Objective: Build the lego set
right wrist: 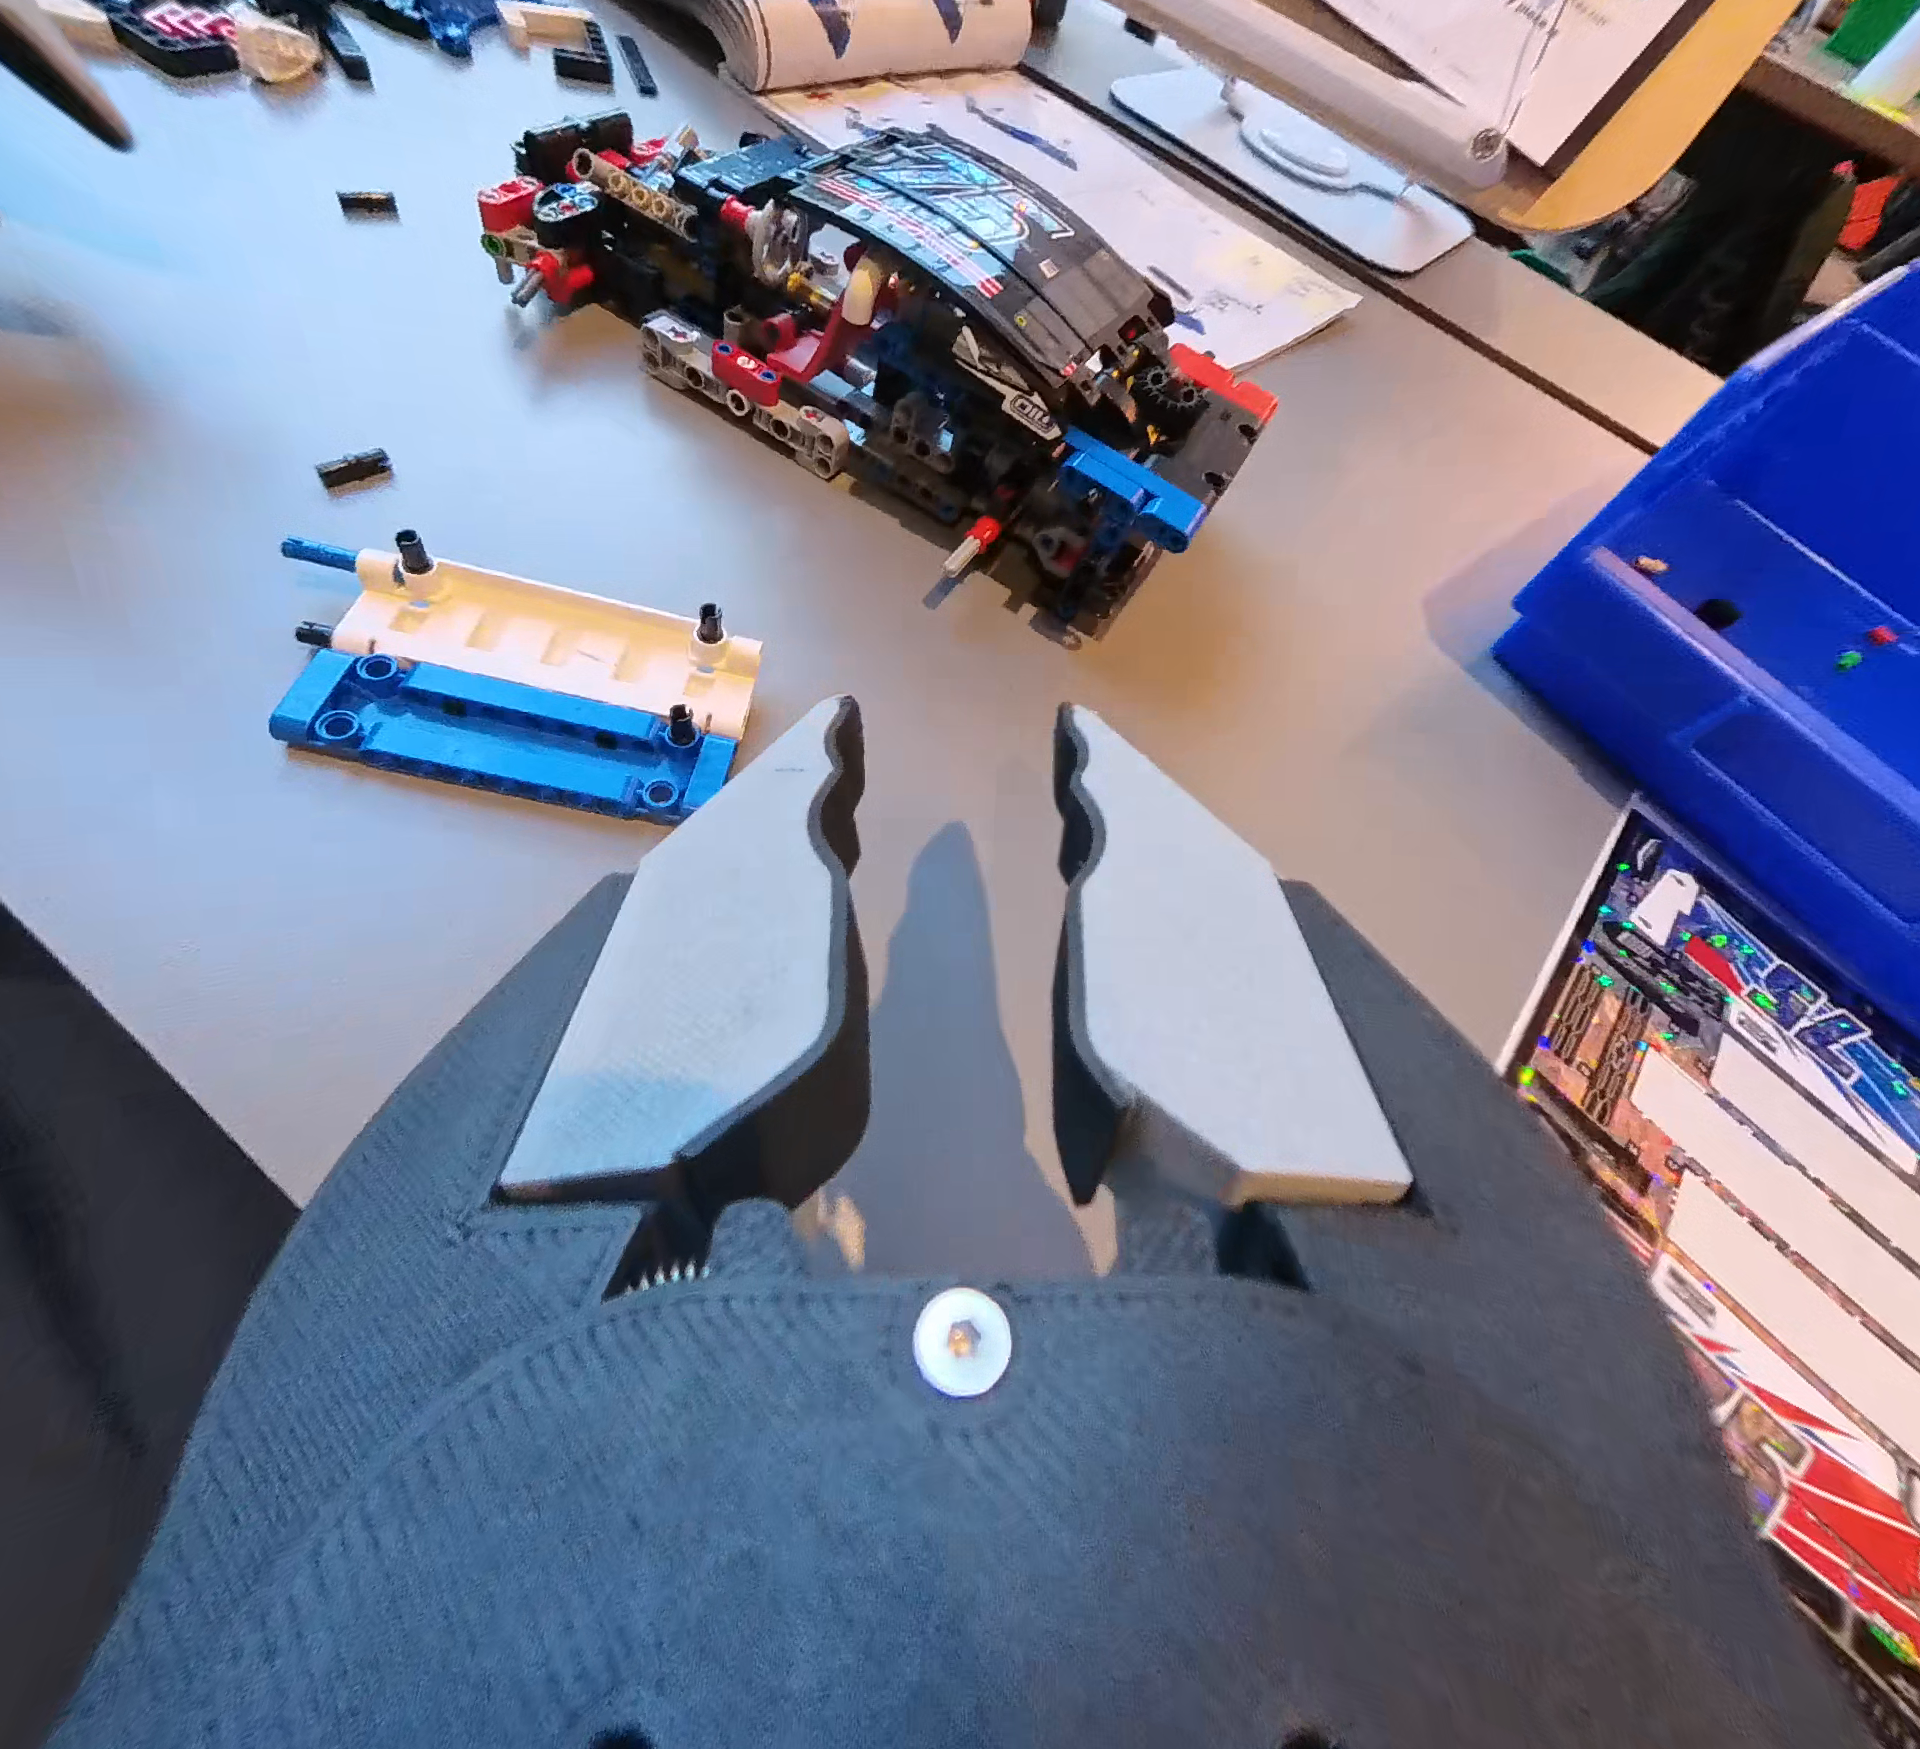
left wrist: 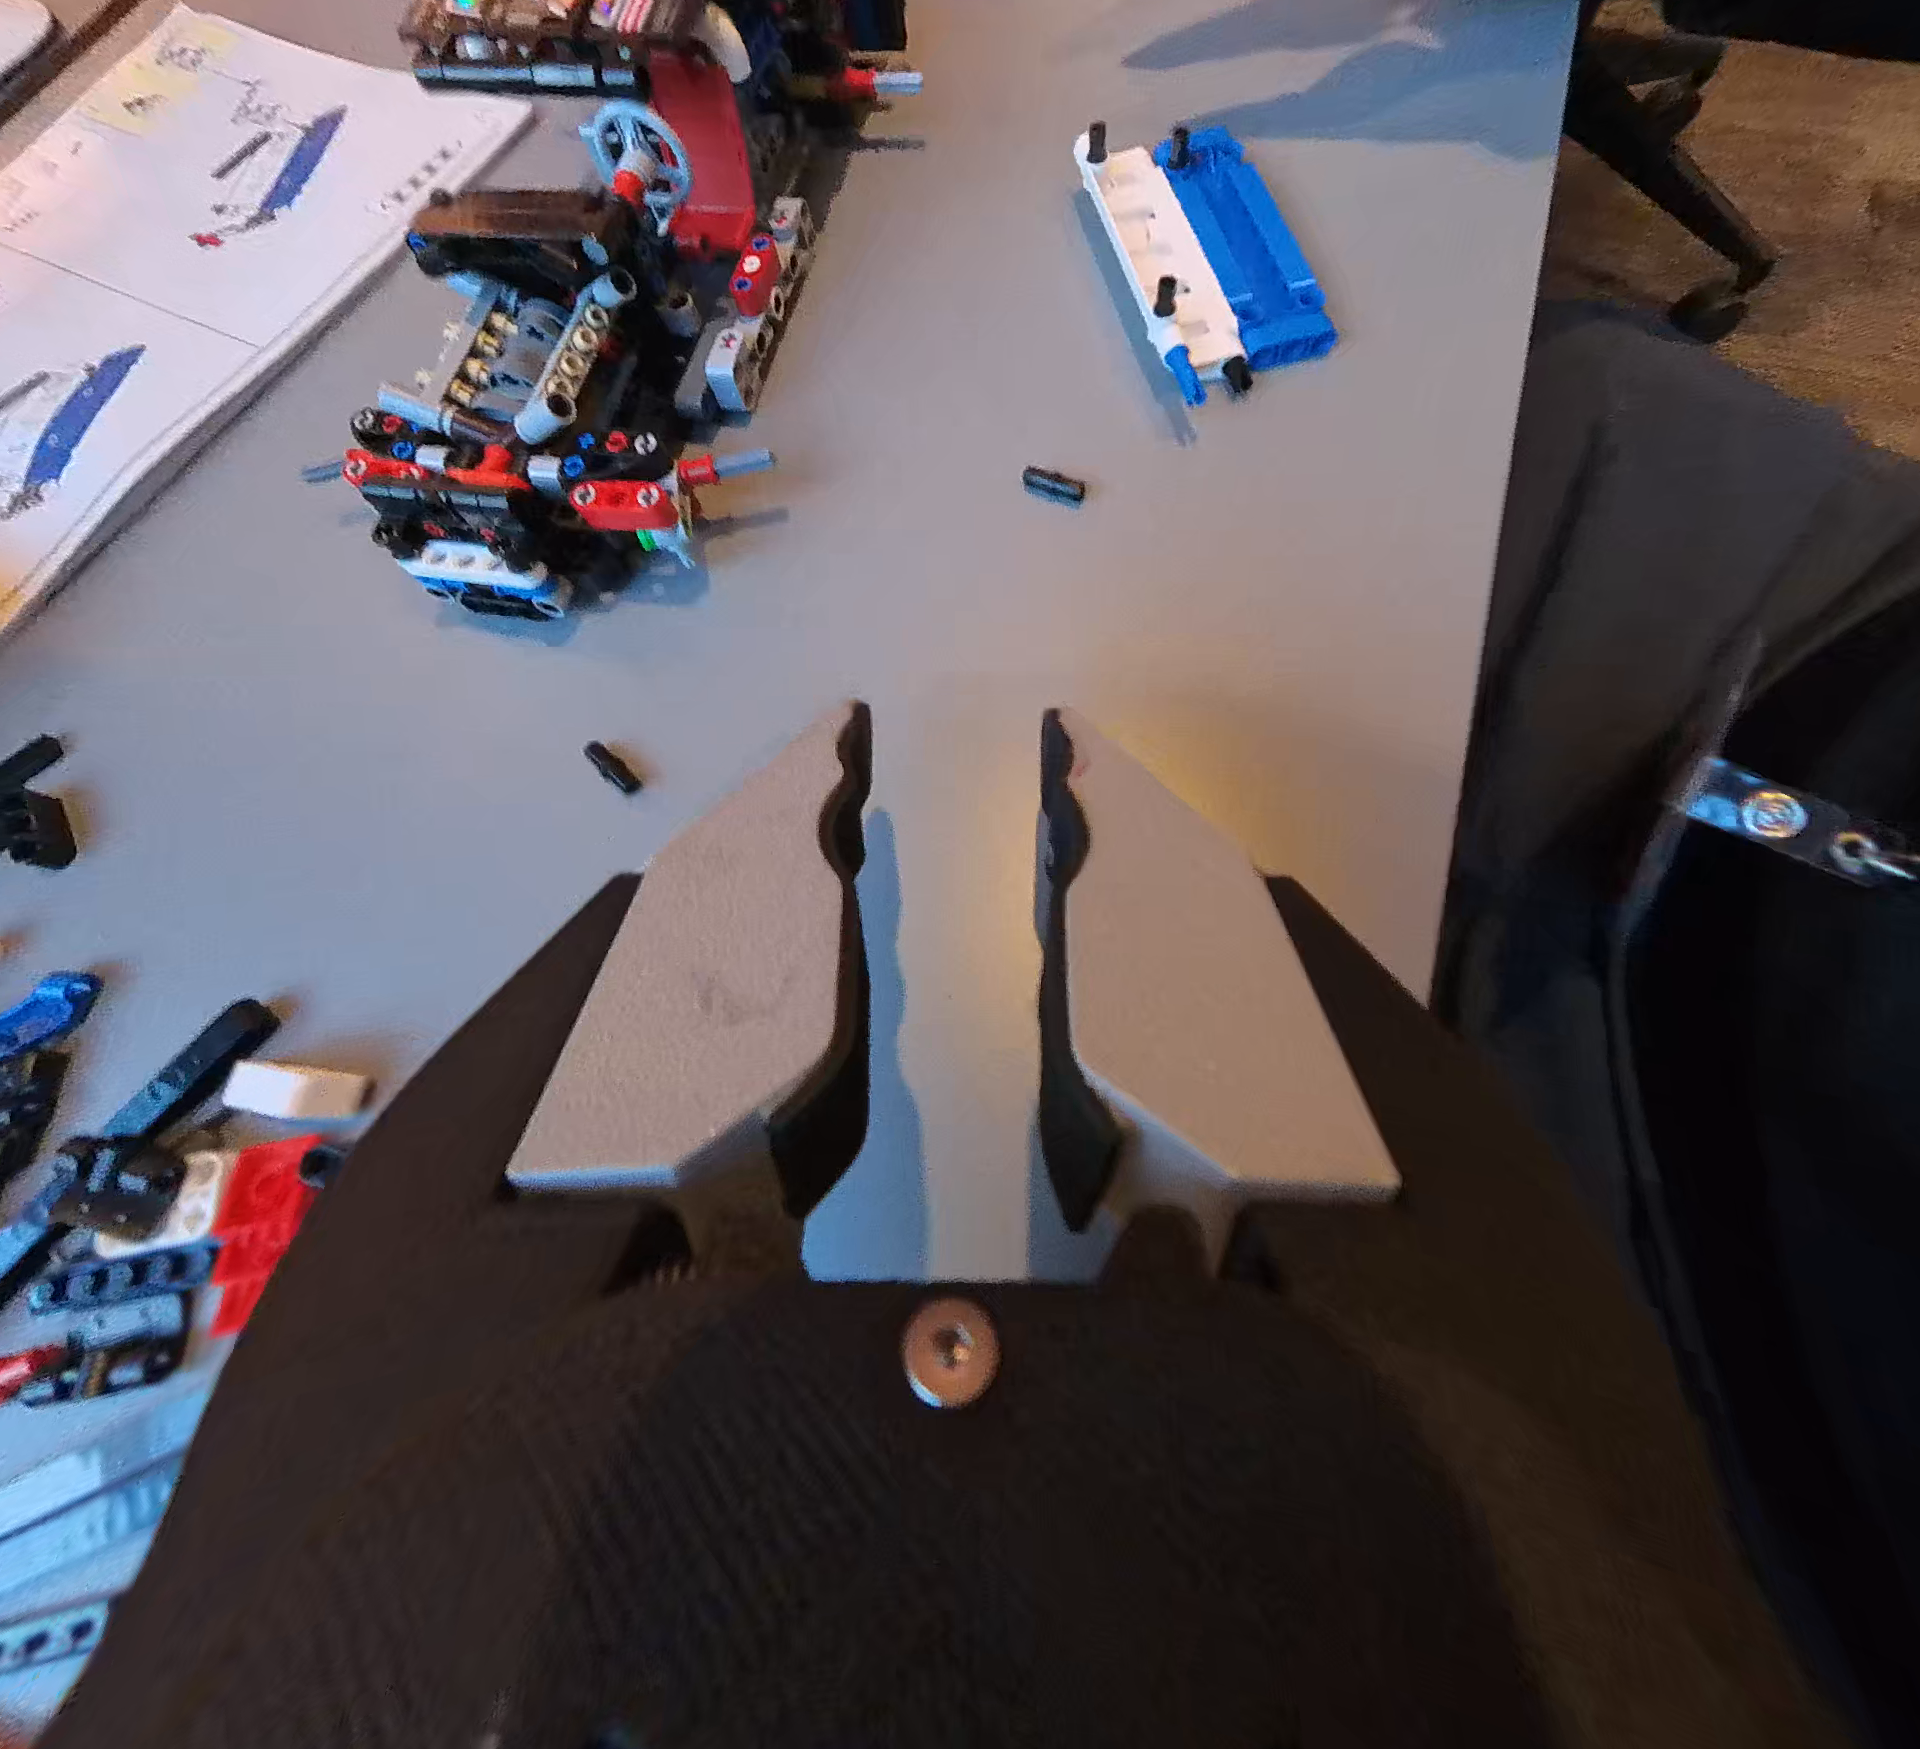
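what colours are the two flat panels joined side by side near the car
One panel is blue, the other white, with black pins sticking up. The right wrist view shows it best.

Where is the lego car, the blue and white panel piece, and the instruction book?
lego car (right wrist: 935,297), right wrist view, on its dark curved roof.
blue and white panel piece (right wrist: 499,733), right wrist view, on the blue half.
instruction book (left wrist: 208,172), left wrist view, on the open page.

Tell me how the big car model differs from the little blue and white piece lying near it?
The car model is bulky, mostly black with red and blue bits, under a curved roof. The blue and white panel is flat and two-coloured, with black pins sticking up. Both lie on the grey table, untouched by either pair of fingers.
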A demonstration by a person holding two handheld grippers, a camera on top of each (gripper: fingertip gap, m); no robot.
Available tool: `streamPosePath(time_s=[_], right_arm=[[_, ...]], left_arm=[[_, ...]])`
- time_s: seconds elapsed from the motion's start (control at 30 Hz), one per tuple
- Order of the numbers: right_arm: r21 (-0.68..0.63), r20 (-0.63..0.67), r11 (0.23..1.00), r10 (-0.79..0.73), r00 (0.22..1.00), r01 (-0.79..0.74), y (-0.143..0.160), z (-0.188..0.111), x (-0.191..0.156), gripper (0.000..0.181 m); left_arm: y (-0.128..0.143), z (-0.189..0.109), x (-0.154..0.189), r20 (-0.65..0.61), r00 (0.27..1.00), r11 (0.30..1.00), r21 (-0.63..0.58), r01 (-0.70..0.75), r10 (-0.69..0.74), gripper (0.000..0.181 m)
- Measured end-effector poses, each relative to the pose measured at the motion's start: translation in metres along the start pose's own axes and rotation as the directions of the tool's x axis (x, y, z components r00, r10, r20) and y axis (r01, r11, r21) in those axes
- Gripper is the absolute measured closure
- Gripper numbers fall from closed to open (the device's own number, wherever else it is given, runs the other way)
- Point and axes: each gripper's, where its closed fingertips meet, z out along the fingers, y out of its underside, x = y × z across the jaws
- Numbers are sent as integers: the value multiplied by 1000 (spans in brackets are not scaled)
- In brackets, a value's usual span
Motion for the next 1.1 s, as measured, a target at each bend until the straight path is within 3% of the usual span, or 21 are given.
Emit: streamPosePath(time_s=[0.17, 0.33, 0.43, 0.6, 0.97, 1.1], right_arm=[[-41, -12, 999, -7, 1000, 6, 3, 13, 9, 146], [-9, 159, 999, -42, 986, 44, -1, 15, -10, 148], [91, 102, 996, 18, 995, -27, -14, 11, 12, 155], [216, 22, 968, 122, 992, -124, -25, -4, 37, 151], [169, 13, 985, 38, 999, -40, -21, 2, 27, 149], [178, 100, 982, 46, 994, -64, -24, 1, 15, 152]], left_arm=[[2, -2, -4, -20, 999, 998, 40, 46, -45, 155], [6, 4, -22, -8, 999, 999, 12, 33, -33, 156], [2, 3, -29, -9, 999, 998, 40, 52, -51, 157], [-2, 5, -37, -22, 997, 995, 66, 76, -74, 160], [-2, 9, -36, -39, 997, 996, 52, 69, -68, 162], [1, 11, -35, -28, 998, 998, 26, 55, -55, 161]])
